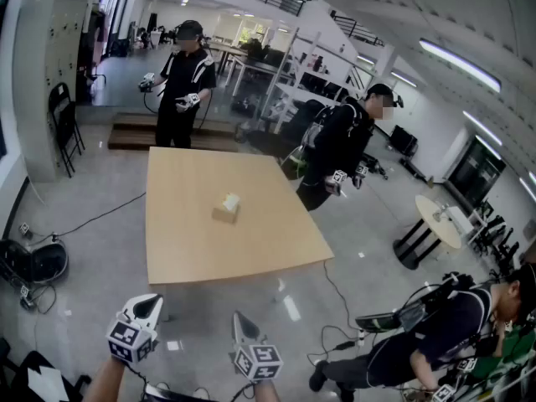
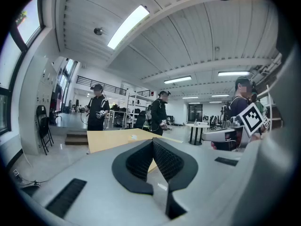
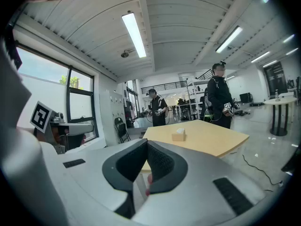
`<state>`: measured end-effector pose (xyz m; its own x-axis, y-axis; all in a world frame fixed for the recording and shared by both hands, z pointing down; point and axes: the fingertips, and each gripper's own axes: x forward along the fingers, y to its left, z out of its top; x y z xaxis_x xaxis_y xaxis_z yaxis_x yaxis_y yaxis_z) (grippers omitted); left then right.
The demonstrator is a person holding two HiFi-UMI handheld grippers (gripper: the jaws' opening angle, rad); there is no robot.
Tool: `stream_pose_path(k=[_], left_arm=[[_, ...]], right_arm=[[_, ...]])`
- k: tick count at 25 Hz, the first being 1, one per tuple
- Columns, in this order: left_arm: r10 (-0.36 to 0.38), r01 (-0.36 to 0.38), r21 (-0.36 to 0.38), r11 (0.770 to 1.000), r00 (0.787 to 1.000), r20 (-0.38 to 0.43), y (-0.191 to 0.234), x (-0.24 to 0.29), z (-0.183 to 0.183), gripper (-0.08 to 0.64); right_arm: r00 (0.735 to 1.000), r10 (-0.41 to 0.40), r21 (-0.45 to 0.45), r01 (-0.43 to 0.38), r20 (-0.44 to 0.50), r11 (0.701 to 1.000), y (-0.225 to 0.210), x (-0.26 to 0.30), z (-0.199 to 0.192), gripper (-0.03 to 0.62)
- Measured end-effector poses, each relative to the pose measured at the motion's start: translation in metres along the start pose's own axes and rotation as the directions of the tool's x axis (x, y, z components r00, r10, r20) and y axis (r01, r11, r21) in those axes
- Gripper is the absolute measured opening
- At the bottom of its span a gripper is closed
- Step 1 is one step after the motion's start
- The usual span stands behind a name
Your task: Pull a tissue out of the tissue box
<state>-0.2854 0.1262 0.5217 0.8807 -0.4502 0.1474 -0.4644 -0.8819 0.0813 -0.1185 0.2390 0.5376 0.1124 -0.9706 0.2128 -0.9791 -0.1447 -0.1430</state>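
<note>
No word, number or brand is legible; the only signs are letterless square markers on the cube (image 1: 126, 339) of the left gripper (image 1: 151, 302) and the cube (image 1: 260, 363) of the right gripper (image 1: 241, 317).

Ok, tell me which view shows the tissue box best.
The head view: the tissue box sits unobstructed on the table, white tissue poking up. The right gripper view shows it small and side-on; the left gripper view catches only a tiny pale speck.

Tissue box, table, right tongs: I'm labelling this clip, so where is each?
tissue box (image 1: 224, 213), head view, its cardboard side.
table (image 1: 251, 249), head view, bare top near the front.
right tongs (image 3: 146, 144), right gripper view, where the shut tips meet.
</note>
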Motion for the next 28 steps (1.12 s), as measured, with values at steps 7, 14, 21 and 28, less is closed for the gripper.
stream_pose_path(k=[7,14,21,28], left_arm=[[0.008,-0.008,-0.006,1.0,1.0,0.004,0.001,0.004,0.004,0.008],[0.004,-0.004,-0.006,1.0,1.0,-0.001,-0.008,0.014,0.002,0.008],[0.022,-0.022,-0.014,1.0,1.0,0.013,-0.026,0.029,0.005,0.008],[0.049,-0.049,-0.009,0.999,0.999,0.011,-0.04,0.046,0.007,0.008]], right_arm=[[1.0,0.01,0.046,-0.011,0.024,0.999,-0.006,-0.001,0.005,0.011],[1.0,0.001,0.015,-0.002,0.017,1.0,-0.018,-0.004,0.004,0.011],[0.999,0.016,-0.002,-0.016,0.028,1.0,-0.035,-0.012,0.012,0.011],[0.999,0.037,-0.006,-0.037,0.025,0.999,-0.06,-0.007,0.016,0.011]])
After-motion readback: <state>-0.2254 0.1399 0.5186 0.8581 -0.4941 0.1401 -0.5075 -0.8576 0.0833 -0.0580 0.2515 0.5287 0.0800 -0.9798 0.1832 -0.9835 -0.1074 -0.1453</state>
